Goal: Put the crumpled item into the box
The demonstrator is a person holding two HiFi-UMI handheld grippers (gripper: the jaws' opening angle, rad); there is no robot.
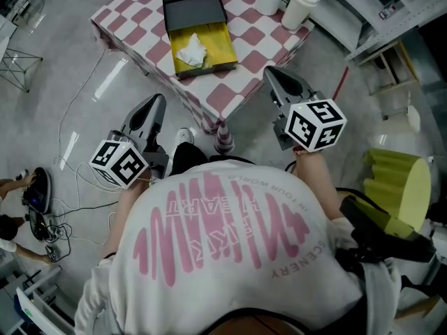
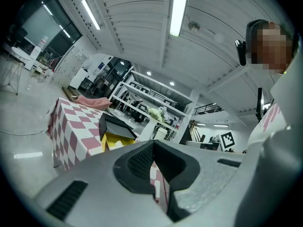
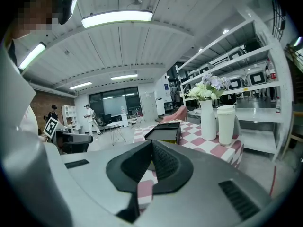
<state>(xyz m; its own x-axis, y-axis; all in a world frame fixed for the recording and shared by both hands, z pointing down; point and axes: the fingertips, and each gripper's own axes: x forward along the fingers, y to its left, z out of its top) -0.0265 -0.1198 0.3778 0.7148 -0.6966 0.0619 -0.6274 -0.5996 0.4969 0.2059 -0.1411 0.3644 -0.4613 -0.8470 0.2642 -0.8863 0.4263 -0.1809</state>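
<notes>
i have the left gripper (image 1: pixel 157 100) and right gripper (image 1: pixel 271 72) both clenched on nothing, clear of the table (image 1: pixel 260 28), and since the crumpled item (image 1: pixel 191 50) already lies in the box (image 1: pixel 218 39), i judge no further move is needed.

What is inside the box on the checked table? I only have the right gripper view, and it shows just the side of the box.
Observer: In the head view, a crumpled white item already lies inside the box, on its yellow bottom.
Operator: Is the left gripper carrying anything?
Observer: No. In the left gripper view, the left gripper is shut with nothing in it.
</notes>
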